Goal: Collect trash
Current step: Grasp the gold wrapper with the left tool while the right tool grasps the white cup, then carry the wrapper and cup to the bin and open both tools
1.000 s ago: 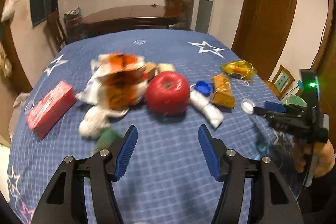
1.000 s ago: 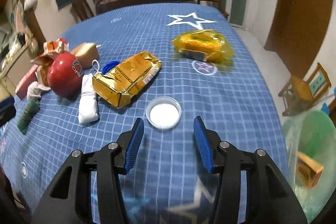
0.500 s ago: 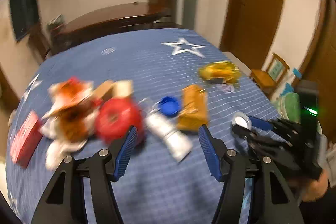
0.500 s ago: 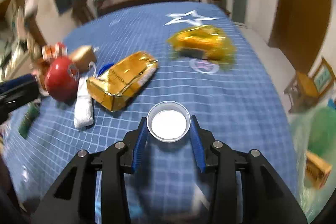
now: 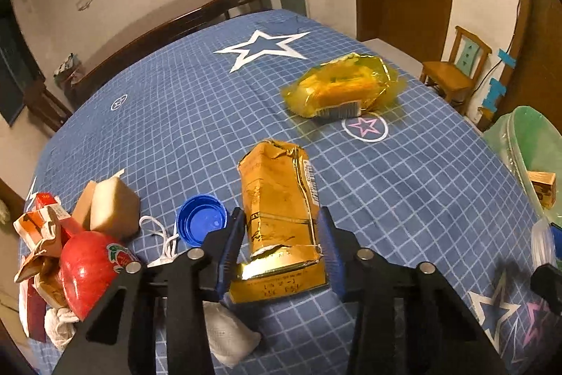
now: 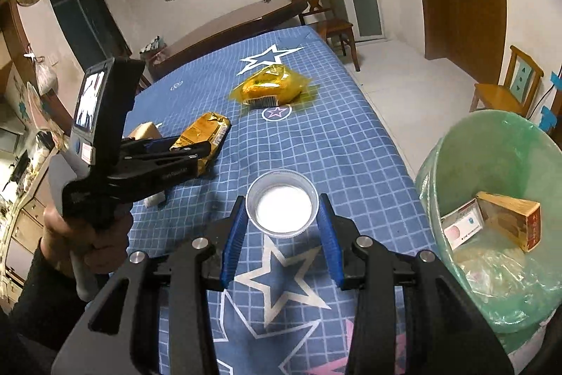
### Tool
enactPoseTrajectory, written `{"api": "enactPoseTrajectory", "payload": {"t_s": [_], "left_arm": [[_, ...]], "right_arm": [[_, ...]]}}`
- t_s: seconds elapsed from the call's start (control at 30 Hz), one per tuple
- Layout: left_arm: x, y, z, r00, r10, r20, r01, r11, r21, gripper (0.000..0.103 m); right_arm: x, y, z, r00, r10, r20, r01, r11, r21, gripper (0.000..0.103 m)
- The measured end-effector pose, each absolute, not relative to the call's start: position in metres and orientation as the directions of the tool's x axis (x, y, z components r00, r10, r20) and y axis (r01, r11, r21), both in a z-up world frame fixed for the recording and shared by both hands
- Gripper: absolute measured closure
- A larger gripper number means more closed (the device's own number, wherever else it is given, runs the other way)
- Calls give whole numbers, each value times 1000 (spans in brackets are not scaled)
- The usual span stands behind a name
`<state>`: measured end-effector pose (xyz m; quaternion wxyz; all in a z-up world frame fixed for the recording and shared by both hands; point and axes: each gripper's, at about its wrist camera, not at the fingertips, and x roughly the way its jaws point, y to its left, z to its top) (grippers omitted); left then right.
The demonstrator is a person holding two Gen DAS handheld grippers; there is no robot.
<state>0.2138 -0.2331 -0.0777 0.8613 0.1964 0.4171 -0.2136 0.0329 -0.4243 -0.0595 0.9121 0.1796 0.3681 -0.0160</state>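
My left gripper is closed around the near end of a gold foil packet lying on the blue star tablecloth; it also shows in the right wrist view. My right gripper is shut on a clear plastic lid and holds it above the table edge. The bin with a green bag stands just right of it, with boxes inside. A yellow wrapper lies farther back.
A blue bottle cap, a white cloth bag, a red apple, torn orange packaging and beige blocks lie at the left. A wooden chair stands right of the table.
My left gripper swung right from the apple to the gold packet and closed on it. My right gripper closed on the clear lid, lifted it and moved toward the bin.
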Motion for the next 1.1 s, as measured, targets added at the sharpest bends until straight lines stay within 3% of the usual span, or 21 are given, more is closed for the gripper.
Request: {"api": "enactPoseTrajectory", "payload": {"t_s": [0.13,0.53,1.1], "left_arm": [[201,-221,-61,568,-284,-773,551,829,100,80],[155,-198,-4,576,-403,-711,576,817,3,80],[72,-299,30,609,-492,-622,683,725,95,80]], "right_arm": [[26,-425,-59,741,107,-663,158,932,326,64],[-1,-435,-36,794,75,-603,165,928,333,65],[-63,-499,5,814,-196,-547,364,906,217,64]]}}
